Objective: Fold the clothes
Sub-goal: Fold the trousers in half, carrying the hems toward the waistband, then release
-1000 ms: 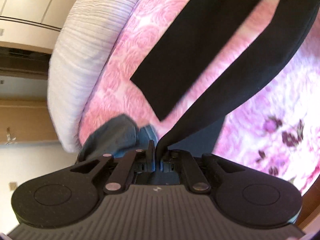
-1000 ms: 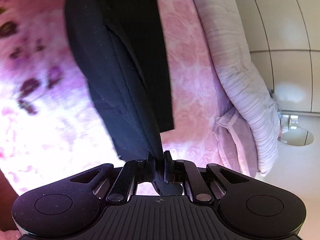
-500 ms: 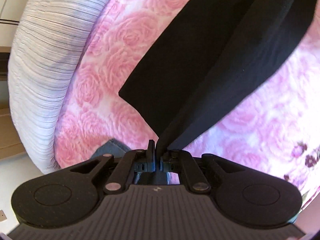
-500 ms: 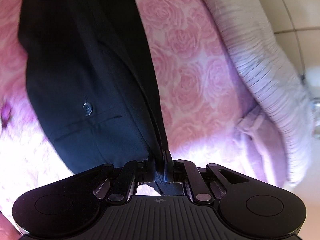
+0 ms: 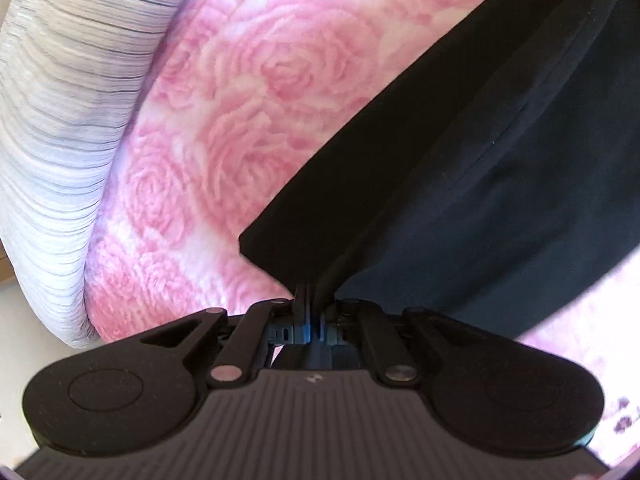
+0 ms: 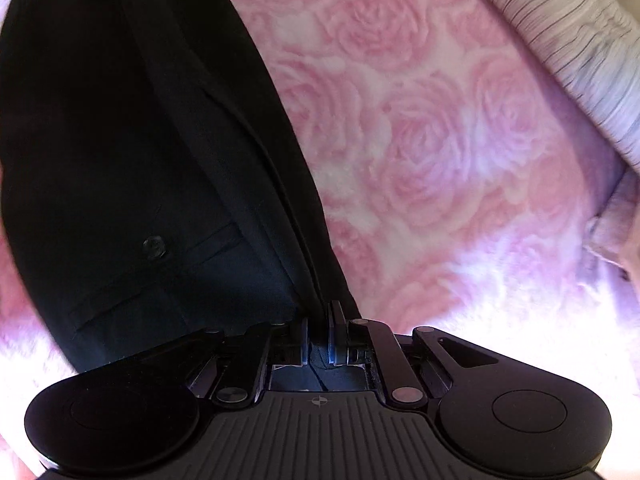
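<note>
A pair of black trousers lies on a pink rose-patterned blanket. My left gripper is shut on an edge of the trousers, low over the blanket; a trouser-leg end lies just left of it. In the right wrist view the trousers show a back pocket with a button. My right gripper is shut on the trousers' edge, close to the blanket.
A white striped bedcover edge runs down the left side of the left wrist view and shows at the upper right of the right wrist view. A pale pink cloth lies at the right edge.
Both grippers have come down close to the blanket with the trousers still held. The folded trousers now lie nearer and flatter. The blue-grey garment near the left gripper is out of view.
</note>
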`<state>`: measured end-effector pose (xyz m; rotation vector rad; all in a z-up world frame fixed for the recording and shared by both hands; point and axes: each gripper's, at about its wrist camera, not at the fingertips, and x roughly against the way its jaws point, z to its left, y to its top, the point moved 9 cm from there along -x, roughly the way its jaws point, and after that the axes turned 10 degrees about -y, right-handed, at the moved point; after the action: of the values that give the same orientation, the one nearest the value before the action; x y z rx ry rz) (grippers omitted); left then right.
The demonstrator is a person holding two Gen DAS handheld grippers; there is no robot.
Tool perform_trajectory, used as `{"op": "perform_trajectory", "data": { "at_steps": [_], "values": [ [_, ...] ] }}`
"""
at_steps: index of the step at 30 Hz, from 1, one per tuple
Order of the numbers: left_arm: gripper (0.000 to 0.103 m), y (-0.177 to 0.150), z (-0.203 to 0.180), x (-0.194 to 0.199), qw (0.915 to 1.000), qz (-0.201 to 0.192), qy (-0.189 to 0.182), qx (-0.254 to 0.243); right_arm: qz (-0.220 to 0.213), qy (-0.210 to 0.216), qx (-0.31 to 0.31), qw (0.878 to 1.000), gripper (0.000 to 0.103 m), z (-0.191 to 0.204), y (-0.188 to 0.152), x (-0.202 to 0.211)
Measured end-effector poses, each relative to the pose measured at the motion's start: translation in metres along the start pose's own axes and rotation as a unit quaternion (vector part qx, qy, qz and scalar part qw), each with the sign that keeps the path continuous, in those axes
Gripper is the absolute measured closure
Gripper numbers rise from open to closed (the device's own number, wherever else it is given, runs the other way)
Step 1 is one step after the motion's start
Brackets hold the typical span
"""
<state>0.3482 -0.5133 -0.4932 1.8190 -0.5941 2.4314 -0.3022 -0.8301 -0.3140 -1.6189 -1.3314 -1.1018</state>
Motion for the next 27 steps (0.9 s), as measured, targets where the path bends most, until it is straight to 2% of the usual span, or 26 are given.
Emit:
{"op": "perform_trajectory", "data": {
  "at_steps": [5, 6, 9, 12, 15, 18, 21, 24, 25, 27],
  "values": [
    [0.099, 0.014, -0.003, -0.024, 0.9996, 0.005, 0.026, -0.003, -0.014, 0.015, -0.084, 0.996, 0.083, -0.018, 0.003, -0.017],
    [0.099, 0.015, -0.004, -0.027, 0.9996, 0.005, 0.027, -0.002, -0.017, 0.016, -0.109, 0.994, 0.076, -0.022, 0.000, -0.016],
    [0.099, 0.017, -0.003, -0.032, 0.9997, 0.005, 0.024, 0.003, -0.028, 0.032, -0.182, 0.982, 0.075, -0.033, -0.010, -0.010],
    [0.096, 0.020, 0.006, -0.031, 0.9994, -0.005, 0.024, 0.026, -0.032, 0.042, -0.227, 0.972, 0.075, -0.042, -0.013, -0.006],
    [0.092, 0.021, 0.013, -0.029, 0.9985, -0.009, 0.028, 0.047, -0.026, 0.037, -0.267, 0.963, 0.070, -0.051, -0.009, -0.009],
    [0.085, 0.019, 0.020, -0.027, 0.9972, -0.016, 0.034, 0.065, -0.014, 0.043, -0.341, 0.939, 0.065, -0.063, -0.010, -0.015],
    [0.079, 0.009, 0.032, -0.019, 0.9932, -0.036, 0.027, 0.108, -0.004, 0.059, -0.404, 0.913, 0.063, -0.070, -0.016, -0.016],
    [0.074, -0.003, 0.051, -0.007, 0.9813, -0.068, 0.016, 0.179, -0.014, 0.063, -0.482, 0.874, 0.057, -0.084, -0.030, -0.007],
    [0.073, -0.007, 0.058, -0.002, 0.9764, -0.076, 0.021, 0.201, -0.020, 0.055, -0.508, 0.860, 0.056, -0.090, -0.036, -0.003],
    [0.072, -0.013, 0.067, 0.006, 0.9704, -0.082, 0.031, 0.225, -0.024, 0.015, -0.542, 0.840, 0.055, -0.102, -0.051, 0.006]
  ]
}}
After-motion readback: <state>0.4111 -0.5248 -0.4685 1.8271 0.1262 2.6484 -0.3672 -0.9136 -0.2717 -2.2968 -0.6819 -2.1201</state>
